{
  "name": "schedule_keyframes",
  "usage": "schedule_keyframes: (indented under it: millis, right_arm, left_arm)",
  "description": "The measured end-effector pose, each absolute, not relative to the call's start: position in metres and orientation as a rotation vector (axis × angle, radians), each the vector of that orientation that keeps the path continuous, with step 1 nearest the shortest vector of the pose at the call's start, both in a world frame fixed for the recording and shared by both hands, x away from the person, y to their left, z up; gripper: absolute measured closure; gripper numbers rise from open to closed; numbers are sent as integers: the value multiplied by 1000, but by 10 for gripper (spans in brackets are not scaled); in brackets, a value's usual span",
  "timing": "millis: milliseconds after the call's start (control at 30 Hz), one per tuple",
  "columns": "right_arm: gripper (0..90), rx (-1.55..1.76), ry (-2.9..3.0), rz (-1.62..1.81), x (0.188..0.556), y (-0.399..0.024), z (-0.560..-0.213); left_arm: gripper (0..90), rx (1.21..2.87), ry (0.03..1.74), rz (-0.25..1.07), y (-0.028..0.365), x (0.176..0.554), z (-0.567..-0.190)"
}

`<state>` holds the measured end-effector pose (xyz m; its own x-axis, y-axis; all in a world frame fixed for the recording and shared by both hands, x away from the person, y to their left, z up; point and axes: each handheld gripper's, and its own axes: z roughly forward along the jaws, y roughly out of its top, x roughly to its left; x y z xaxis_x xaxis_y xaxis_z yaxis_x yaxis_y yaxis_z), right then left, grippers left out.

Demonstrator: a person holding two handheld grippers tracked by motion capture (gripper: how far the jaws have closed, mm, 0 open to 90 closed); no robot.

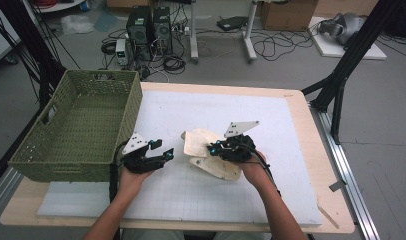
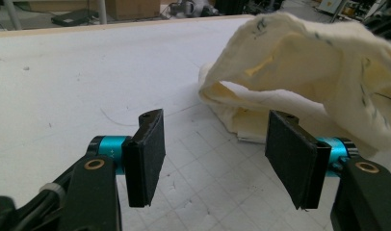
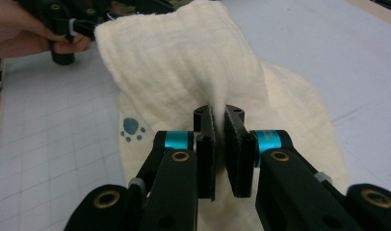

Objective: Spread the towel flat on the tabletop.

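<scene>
A cream cloth (image 1: pixel 203 150) with a small blue paw print (image 3: pixel 132 129) lies on the white mat near the table's middle. My right gripper (image 1: pixel 213 148) is shut on a fold of the cloth (image 3: pixel 193 62), and that part stands lifted above the rest. In the right gripper view the pads pinch the fabric between them (image 3: pixel 219 144). My left gripper (image 1: pixel 166 155) rests open on the mat a short way left of the cloth. In the left gripper view its jaws (image 2: pixel 215 154) stand apart with nothing between them, and the raised cloth (image 2: pixel 309 57) arches just beyond the right pad.
A green woven basket (image 1: pixel 56 155) stands at the table's left side, close to my left hand. The white gridded mat (image 1: pixel 291 165) covers most of the wooden table. Cables, computer cases and stands sit on the floor beyond the far edge.
</scene>
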<state>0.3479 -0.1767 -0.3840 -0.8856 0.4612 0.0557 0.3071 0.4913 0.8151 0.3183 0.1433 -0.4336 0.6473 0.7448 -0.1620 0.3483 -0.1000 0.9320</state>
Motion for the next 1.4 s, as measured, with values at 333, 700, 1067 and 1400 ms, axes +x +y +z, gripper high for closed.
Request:
schedule_keyframes:
  millis: [333, 700, 1067, 1400]
  right_arm:
    - [866, 769, 2484, 1246, 358, -193, -386]
    - [860, 1201, 2198, 1114, 386, -244, -398]
    - [780, 1433, 2145, 776, 400, -269, -426]
    - [511, 1370, 1959, 1010, 371, -282, -392]
  left_arm:
    - [397, 1698, 903, 421, 145, 319, -434]
    - [398, 1706, 899, 418, 143, 318, -434]
    - [398, 1708, 899, 413, 145, 318, -435]
    - [398, 1707, 905, 414, 146, 318, -435]
